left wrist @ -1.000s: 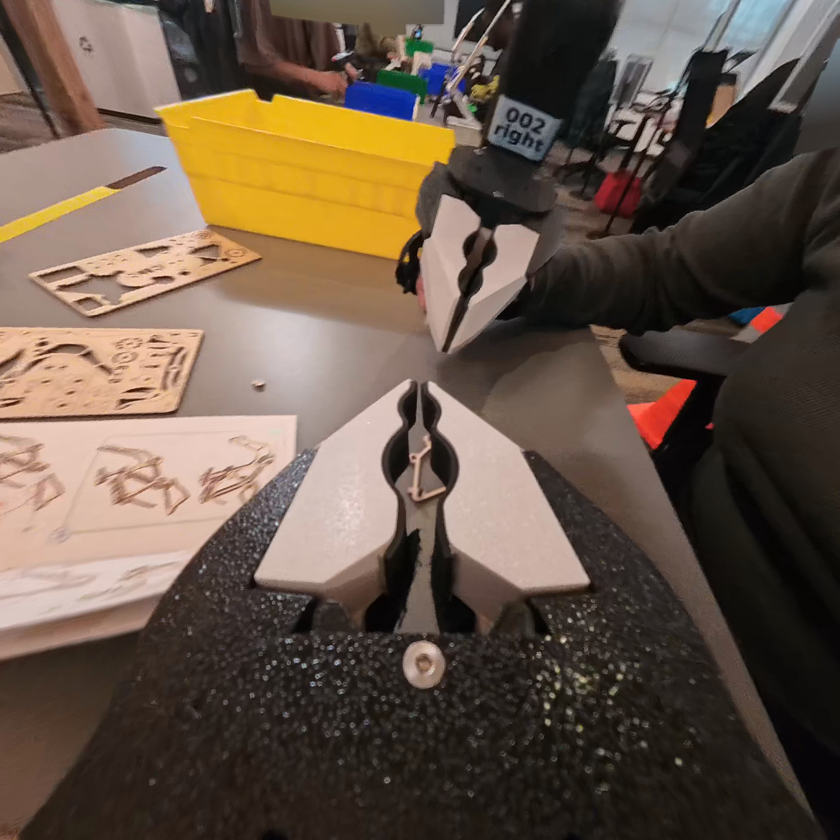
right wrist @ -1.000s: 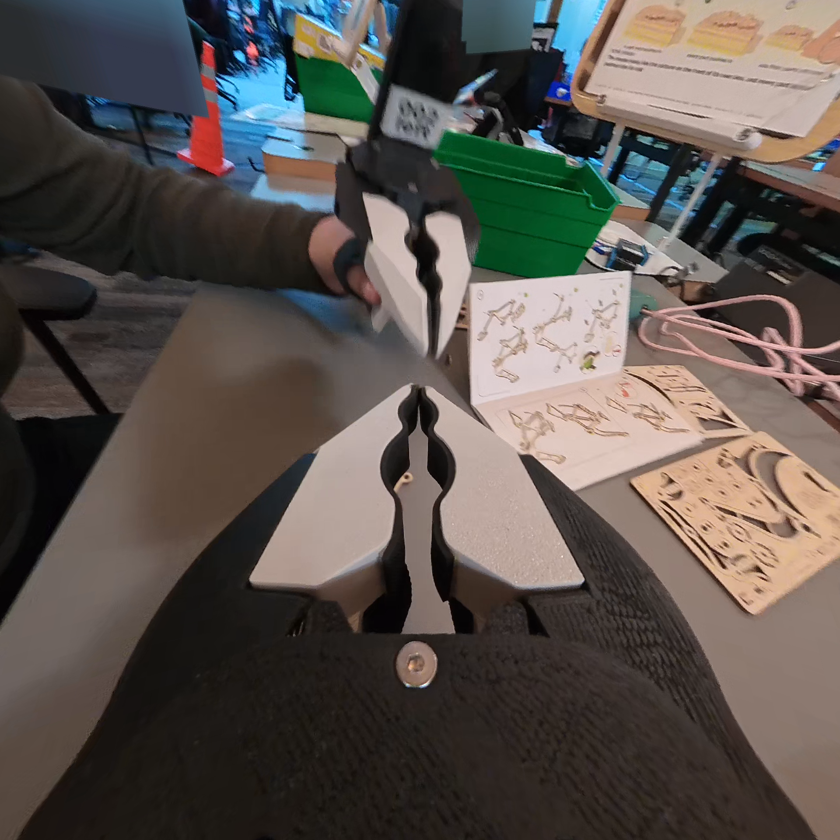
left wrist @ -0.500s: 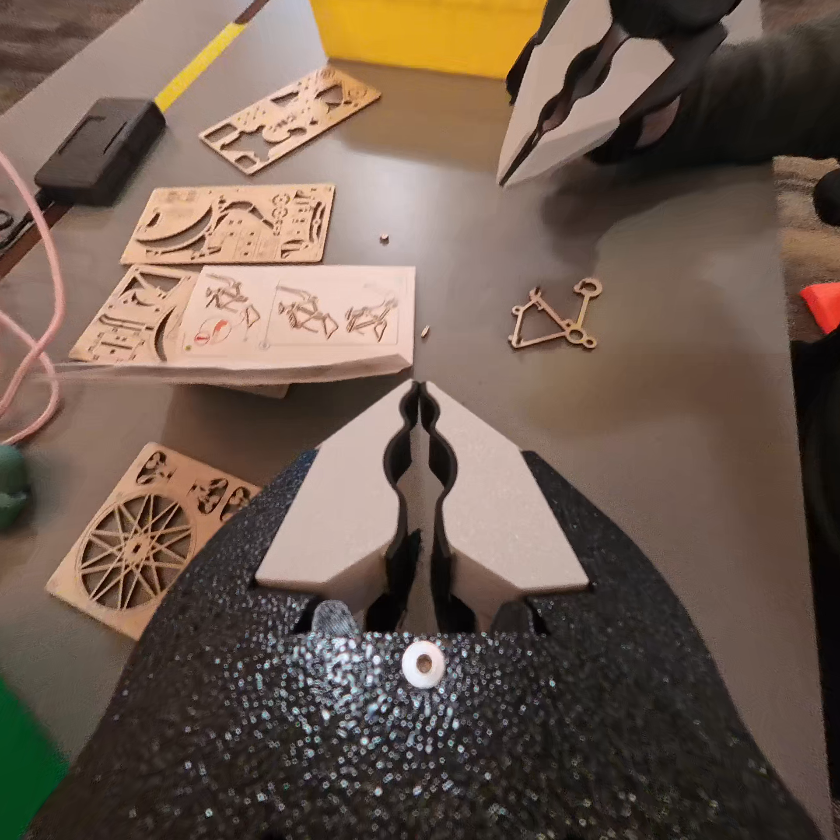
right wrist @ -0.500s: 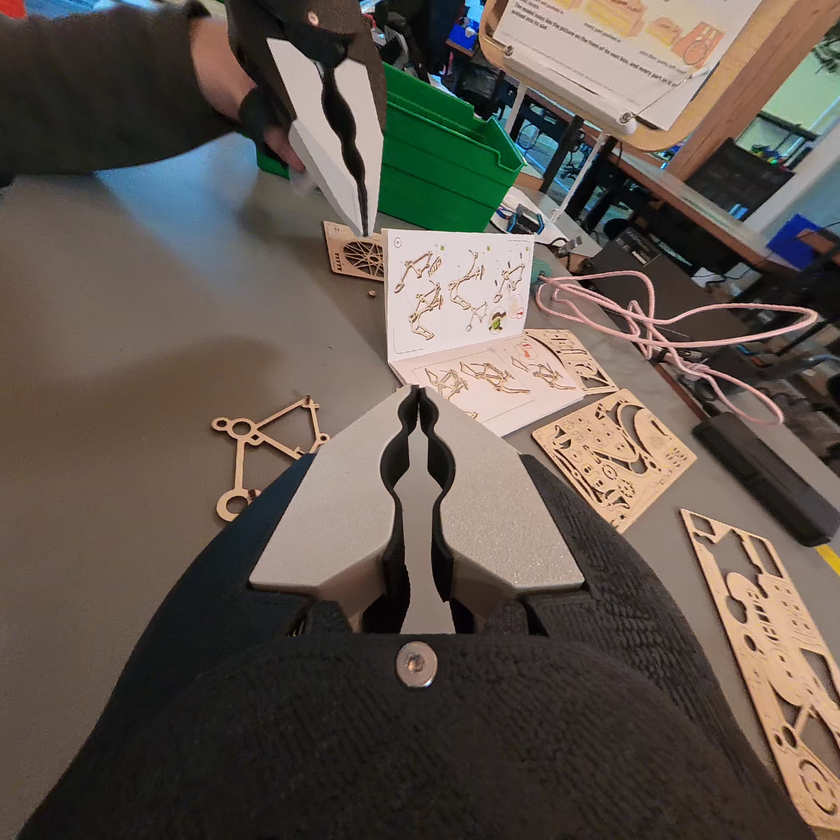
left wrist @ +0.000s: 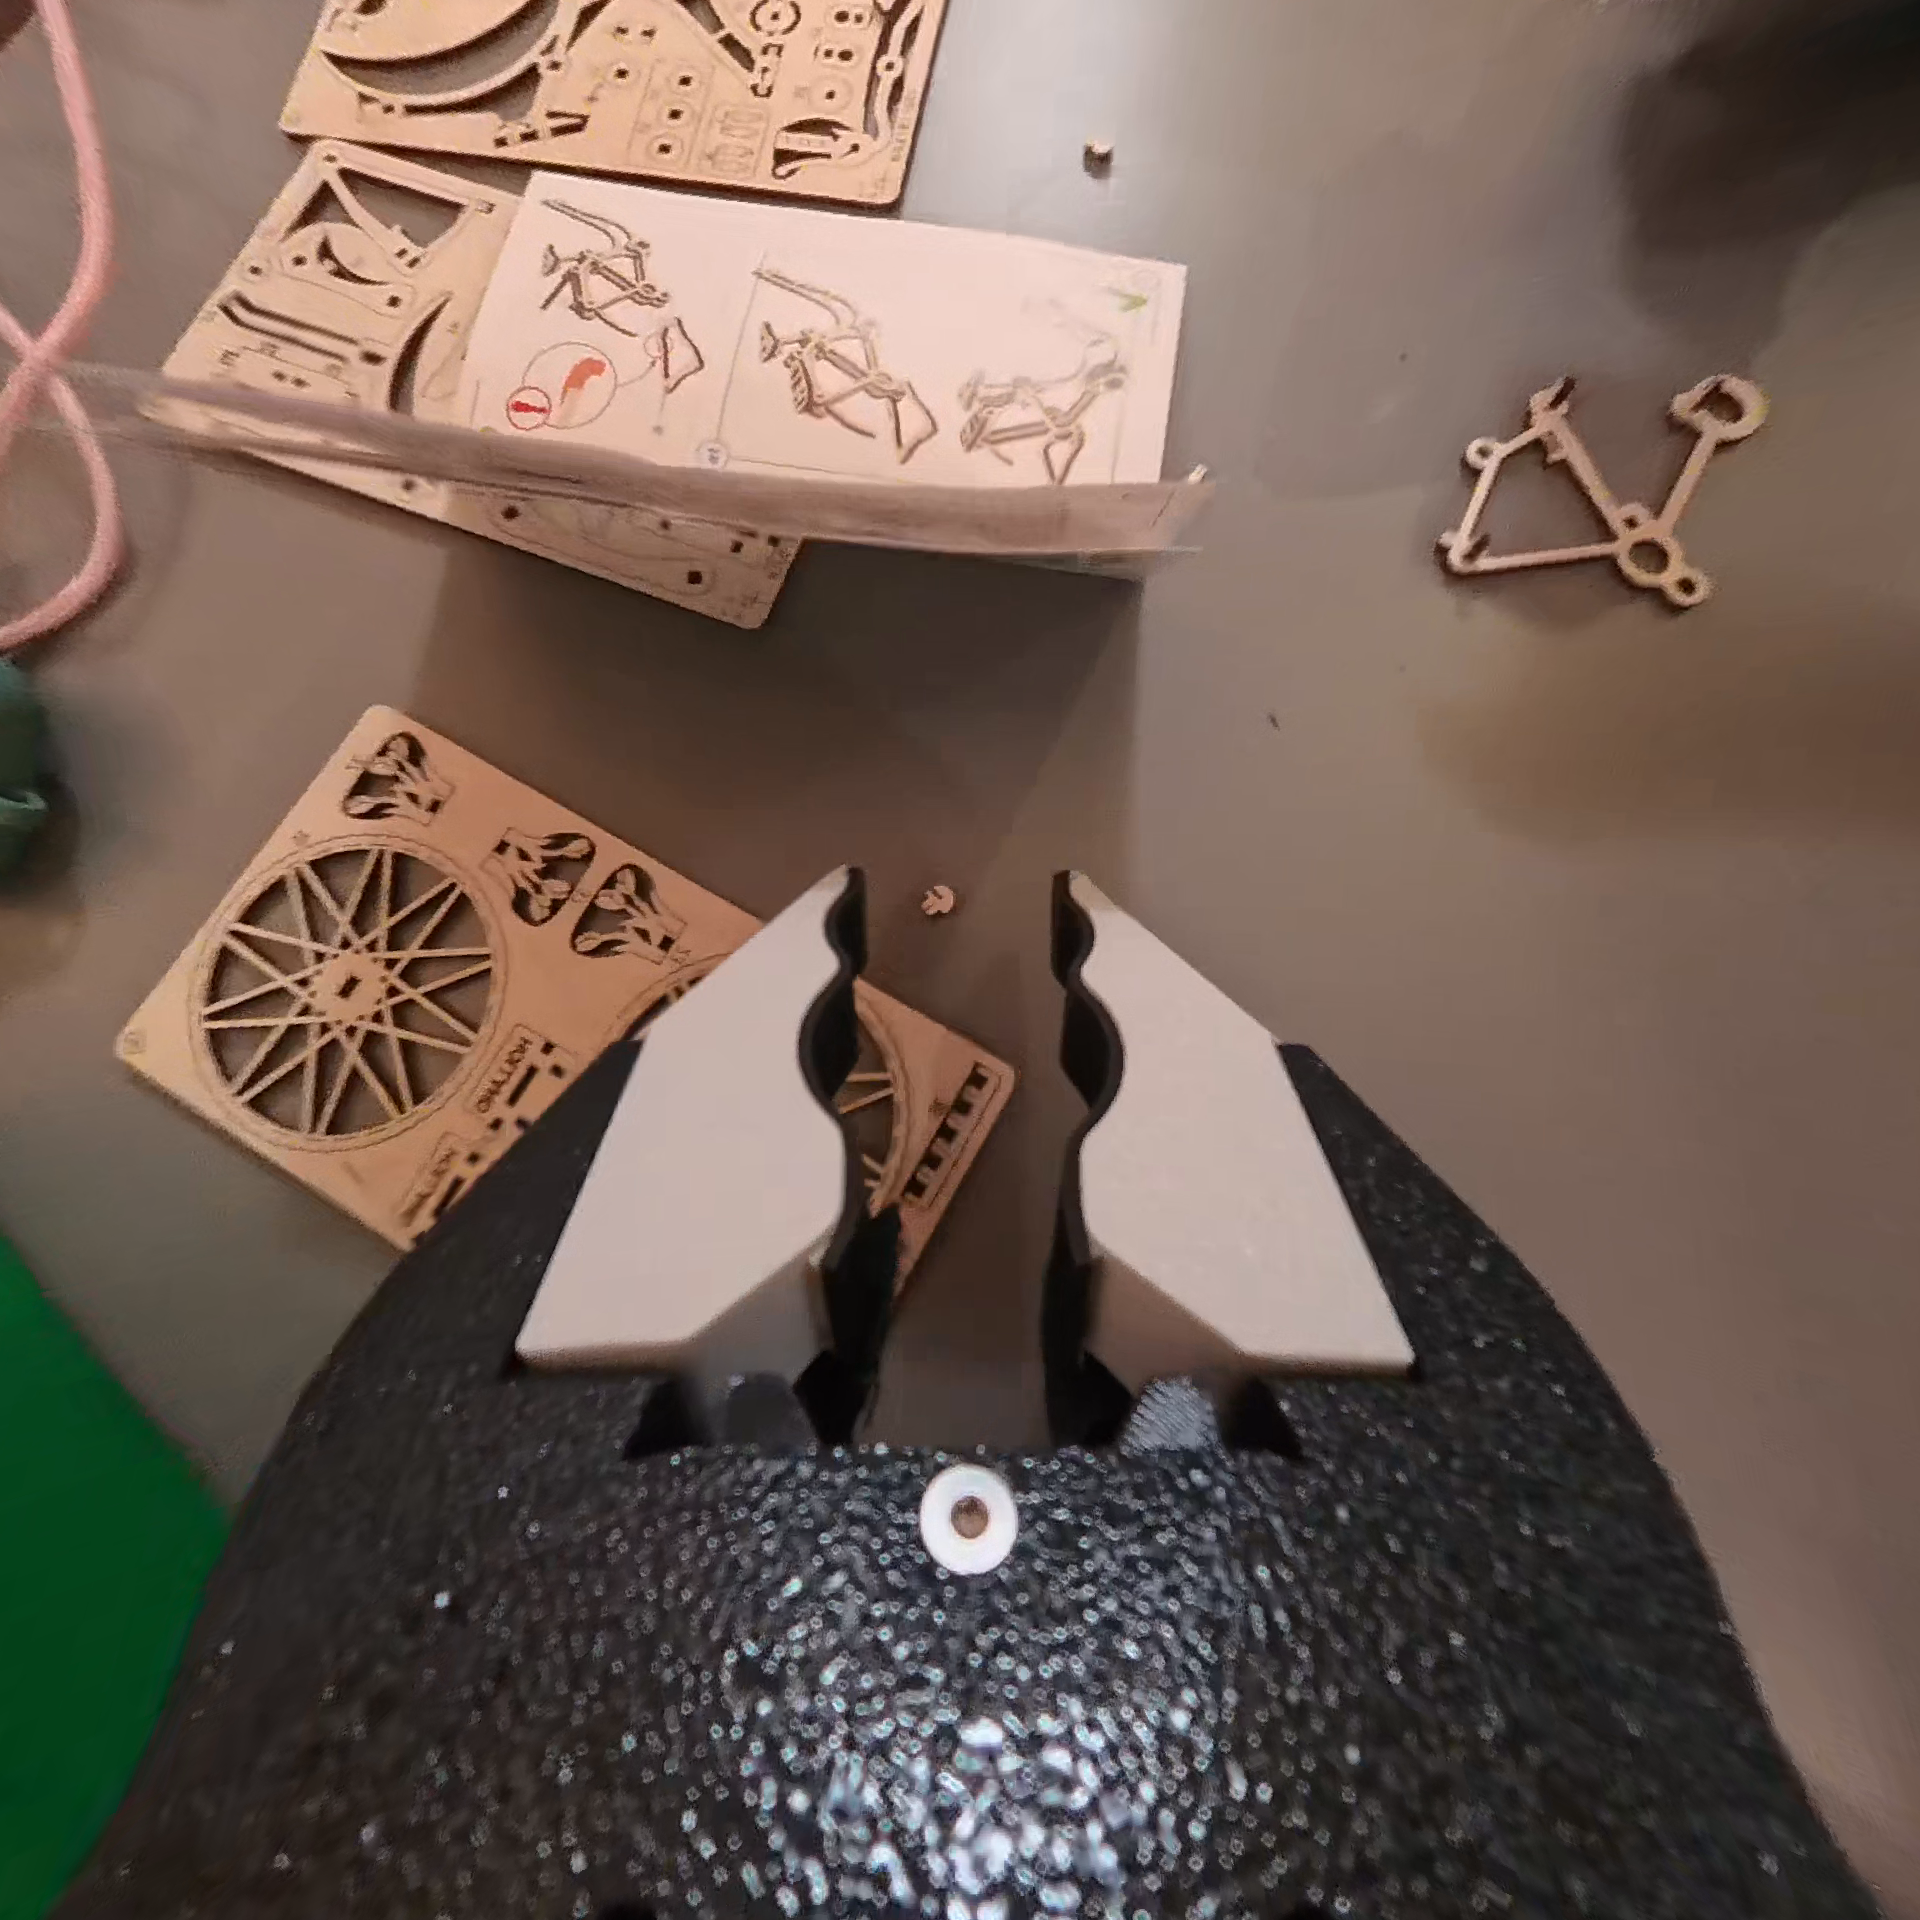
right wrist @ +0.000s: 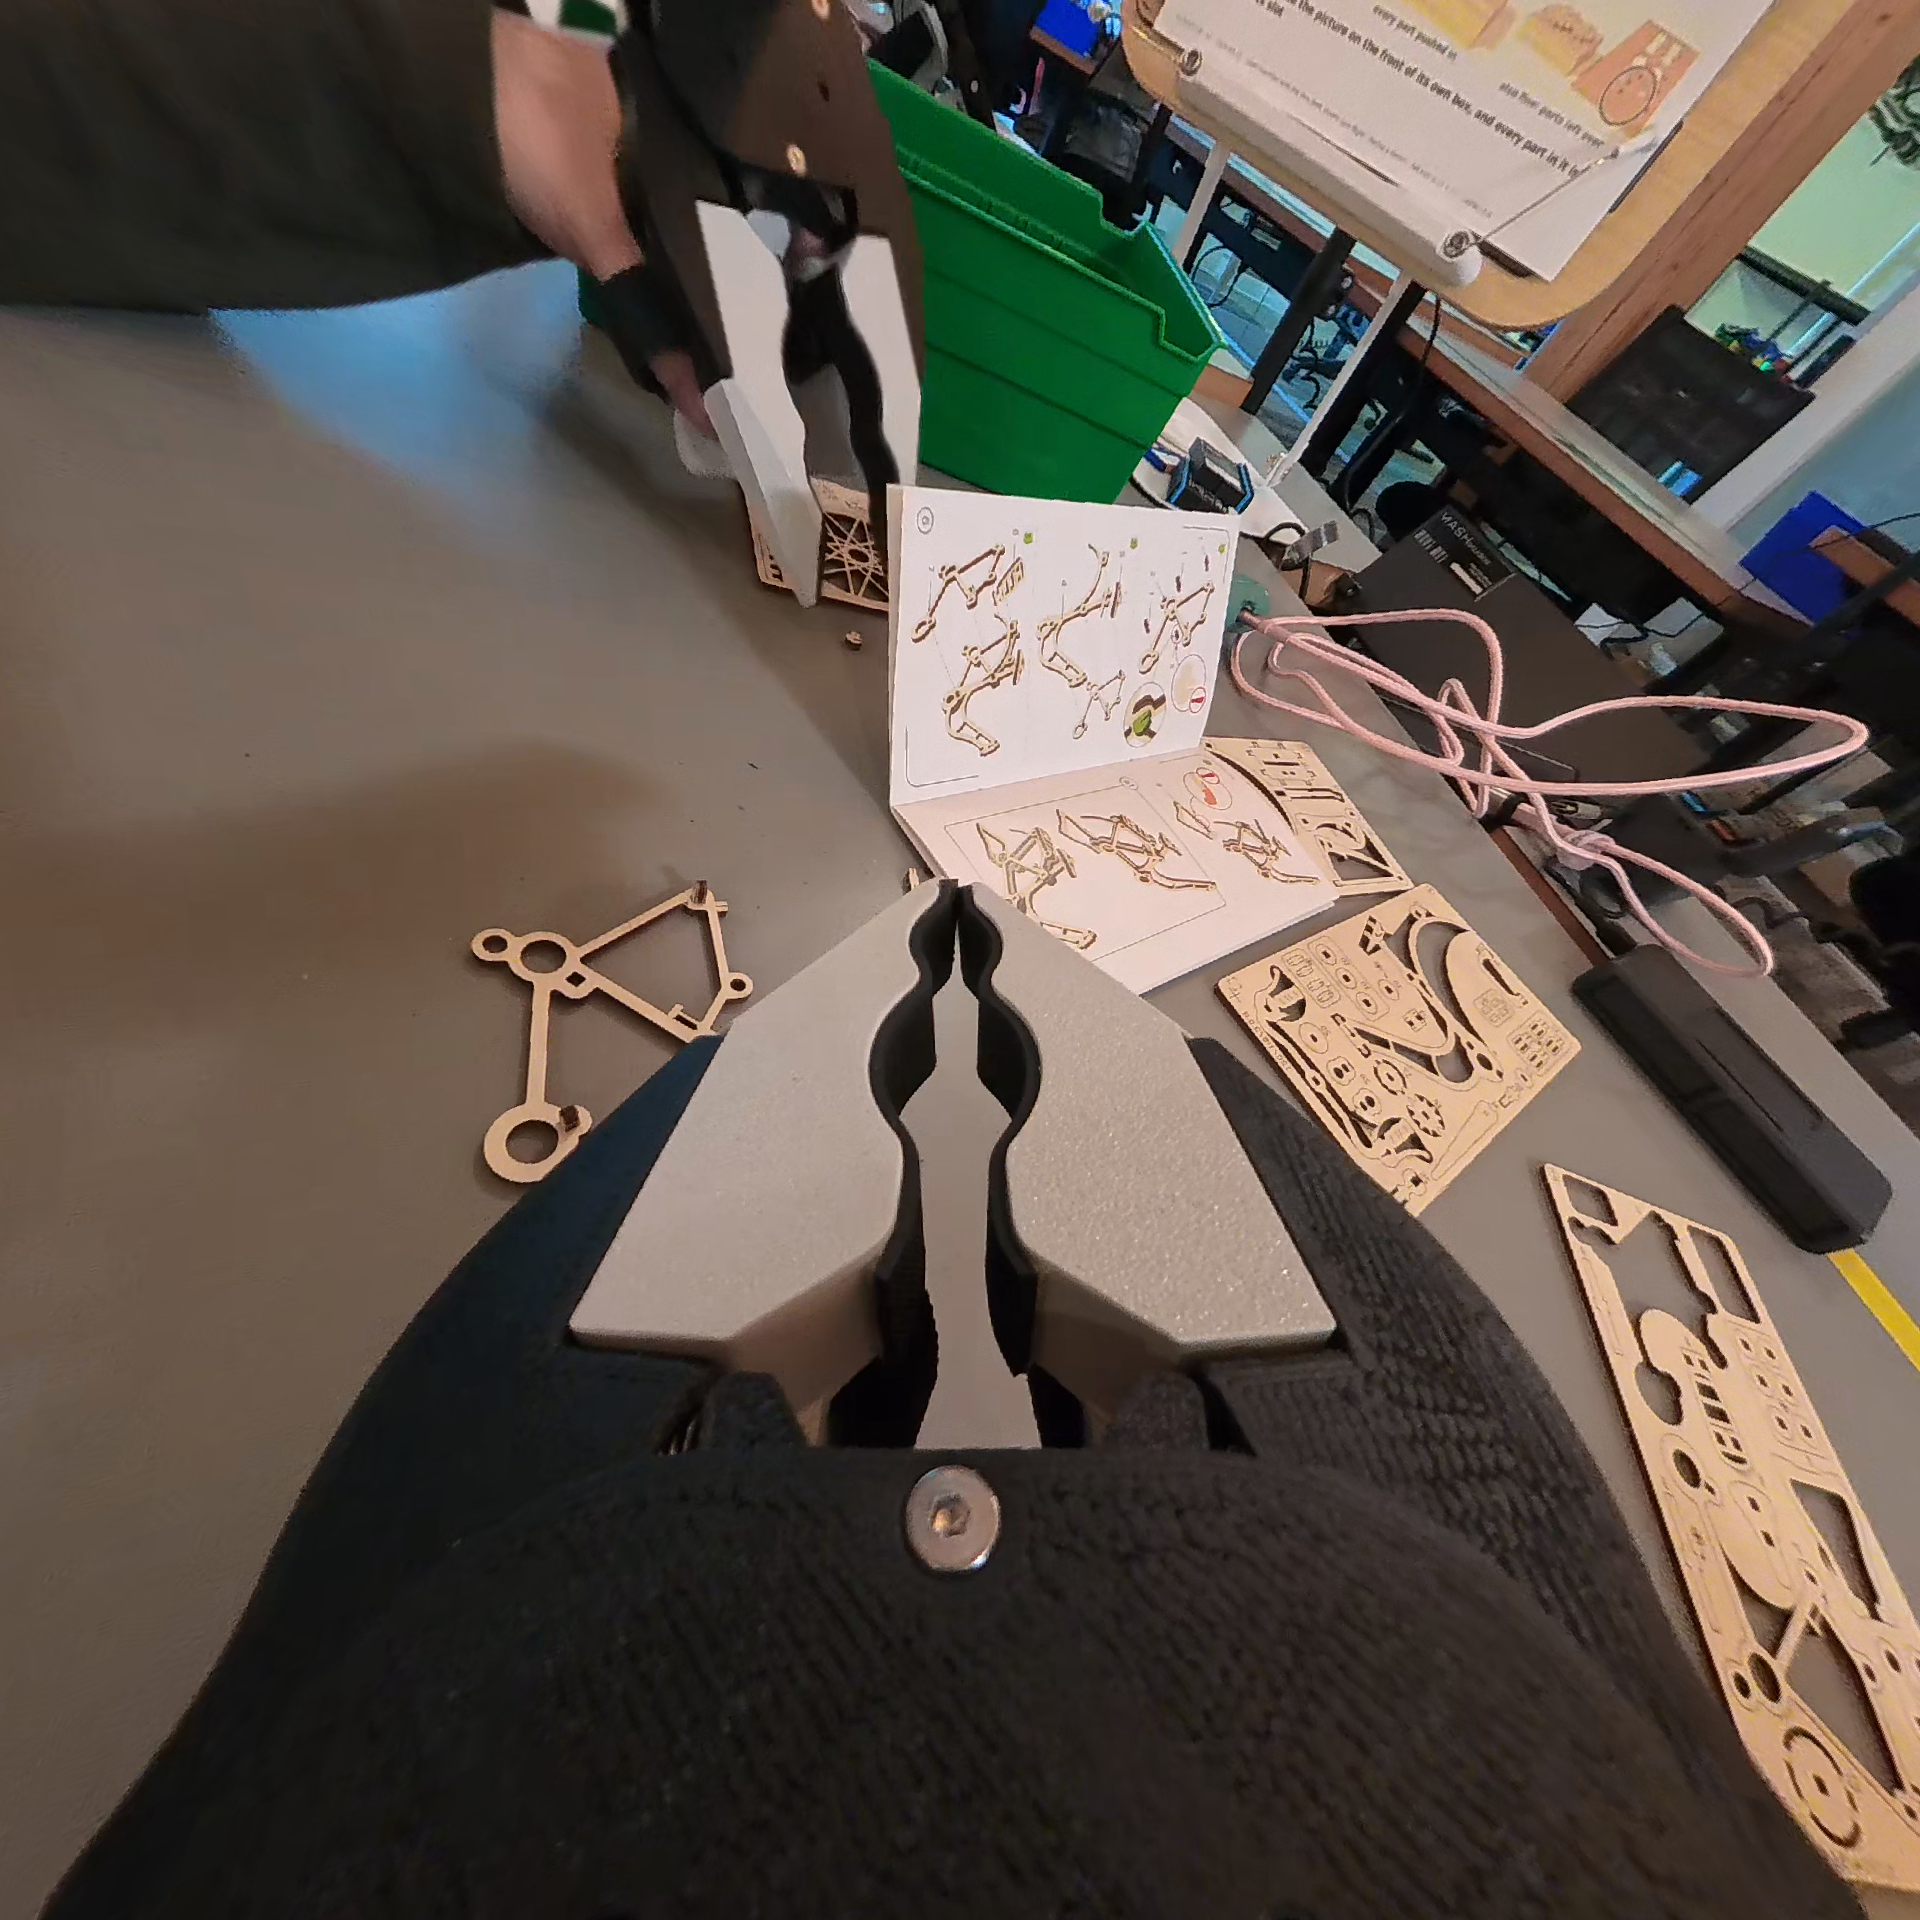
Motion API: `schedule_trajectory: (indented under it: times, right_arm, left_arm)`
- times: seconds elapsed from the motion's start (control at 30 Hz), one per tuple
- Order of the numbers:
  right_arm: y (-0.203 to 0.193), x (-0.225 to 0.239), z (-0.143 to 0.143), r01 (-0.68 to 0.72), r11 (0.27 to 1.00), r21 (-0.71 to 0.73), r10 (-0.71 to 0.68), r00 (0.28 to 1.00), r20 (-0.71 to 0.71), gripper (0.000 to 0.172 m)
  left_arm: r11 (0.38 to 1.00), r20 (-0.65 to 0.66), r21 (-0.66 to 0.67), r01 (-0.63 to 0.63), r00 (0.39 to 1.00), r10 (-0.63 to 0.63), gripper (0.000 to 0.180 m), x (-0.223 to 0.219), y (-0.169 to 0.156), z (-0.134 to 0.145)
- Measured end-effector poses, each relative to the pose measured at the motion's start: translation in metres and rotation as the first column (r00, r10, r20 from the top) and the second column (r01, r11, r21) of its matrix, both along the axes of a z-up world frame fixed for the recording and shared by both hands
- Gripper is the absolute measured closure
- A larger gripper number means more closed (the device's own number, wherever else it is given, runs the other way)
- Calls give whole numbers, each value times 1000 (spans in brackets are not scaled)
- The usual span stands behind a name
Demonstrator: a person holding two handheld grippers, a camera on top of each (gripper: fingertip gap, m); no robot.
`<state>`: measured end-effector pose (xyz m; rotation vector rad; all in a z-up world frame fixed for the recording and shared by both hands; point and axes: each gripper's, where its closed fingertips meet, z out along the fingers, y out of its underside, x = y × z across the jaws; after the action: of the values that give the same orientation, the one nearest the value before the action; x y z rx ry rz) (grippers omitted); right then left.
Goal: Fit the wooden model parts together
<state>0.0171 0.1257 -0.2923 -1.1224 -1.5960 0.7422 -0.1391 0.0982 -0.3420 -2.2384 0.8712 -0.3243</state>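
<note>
1. Grey table (right wrist: 260,623) in a workshop, green bin (right wrist: 1039,343) at back.
2. Left gripper (left wrist: 954,888) spread wide, tiny wooden peg (left wrist: 938,901) lying untouched between fingertips.
3. Right gripper (right wrist: 957,902) closed, bare; wooden frame piece (right wrist: 592,997) just beside, to its left.

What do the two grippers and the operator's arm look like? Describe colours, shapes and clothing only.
Both grippers share one design. The left gripper has a black speckled body, a round pale fastener at its centre and pale grey wedge-shaped fingers lined with wavy black pads. The right gripper has a black textured body, a silver hex screw and matching grey fingers. The arm wears a dark sleeve and a black glove.
</note>
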Motion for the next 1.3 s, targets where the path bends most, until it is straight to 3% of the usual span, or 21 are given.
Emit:
schedule_trajectory:
  times: [0.03, 0.2, 0.3, 0.83, 1.3]
  right_arm:
    - [0, 0, 0, -1, 1000, 0, 1, 1000, 1, 172]
    - [-1, 0, -1, -3, 1000, 2, 3, 1000, 7, 172]
    - [-1, 0, -1, -1, 1000, 9, 1, 1000, 7, 172]
    - [-2, 1, 1, 1, 1000, 22, -1, 1000, 5, 172]
    - [-3, 0, 0, -1, 1000, 30, 1, 1000, 9, 172]
  left_arm:
    - [1000, 40, -17, 4, 999, -3, 148, 1, 0, -1]
    - [999, 113, -44, 22, 993, -17, 158, 3, -1, -5]
    - [999, 63, -37, 5, 998, -3, 163, 1, 2, -9]
    - [999, 12, -49, -16, 1000, 17, 168, -6, 2, -17]
    - [999, 56, -50, 3, 998, 0, 174, -1, 3, -17]
